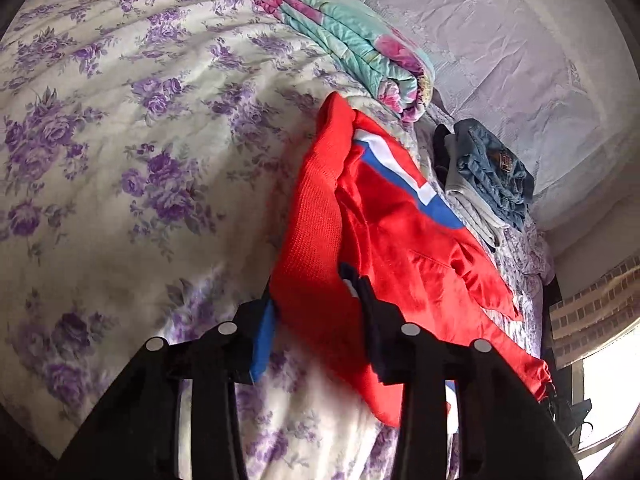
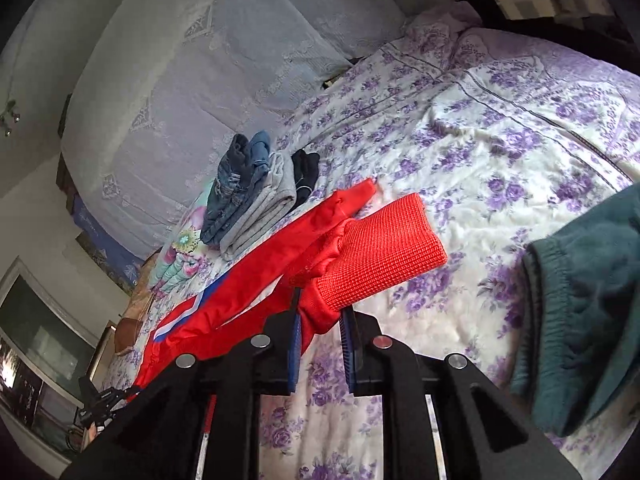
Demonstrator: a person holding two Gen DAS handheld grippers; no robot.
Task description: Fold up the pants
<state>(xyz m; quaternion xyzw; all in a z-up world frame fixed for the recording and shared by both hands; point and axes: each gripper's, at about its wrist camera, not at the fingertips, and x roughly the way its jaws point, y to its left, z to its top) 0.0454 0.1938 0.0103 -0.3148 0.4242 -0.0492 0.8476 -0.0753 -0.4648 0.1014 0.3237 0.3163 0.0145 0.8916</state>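
Observation:
Red track pants (image 1: 384,220) with a white and blue stripe and red ribbed cuffs hang over the bed with the purple-flowered sheet (image 1: 120,120). My left gripper (image 1: 316,320) is shut on the red cloth near one ribbed cuff and holds it above the sheet. My right gripper (image 2: 320,320) is shut on the pants (image 2: 280,264) at the base of the other ribbed cuff (image 2: 384,252). The pants stretch away between the two grippers, partly lifted.
A stack of folded clothes, jeans (image 2: 240,184) on grey cloth and a black piece, lies near the headboard (image 2: 168,100). A folded teal floral quilt (image 1: 352,40) lies at the bed's far side. A dark green garment (image 2: 580,300) lies at the right in the right wrist view.

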